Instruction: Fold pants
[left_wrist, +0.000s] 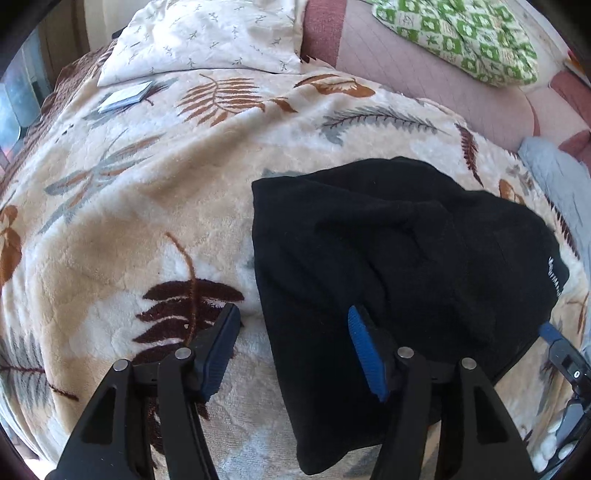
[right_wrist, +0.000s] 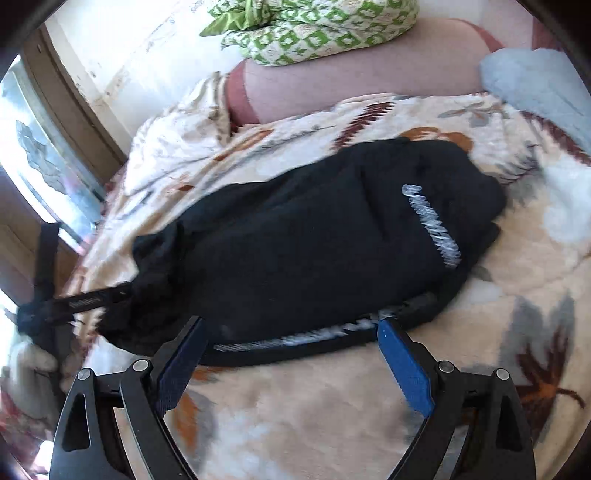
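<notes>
Left tool (left_wrist: 291, 321) and right tool (right_wrist: 291, 328) both released over black pants (left_wrist: 388, 258) on bed (left_wrist: 147, 206); bulky folds may snag or bunch.

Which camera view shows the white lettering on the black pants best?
The right wrist view: the white lettering on the black pants faces the camera, though blurred. The left wrist view shows only a short piece at the pants' right edge.

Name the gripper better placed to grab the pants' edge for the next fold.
Probably the left gripper: its open jaws already straddle the black pants' side edge. The right gripper, also open, sits just short of the waistband.
</notes>
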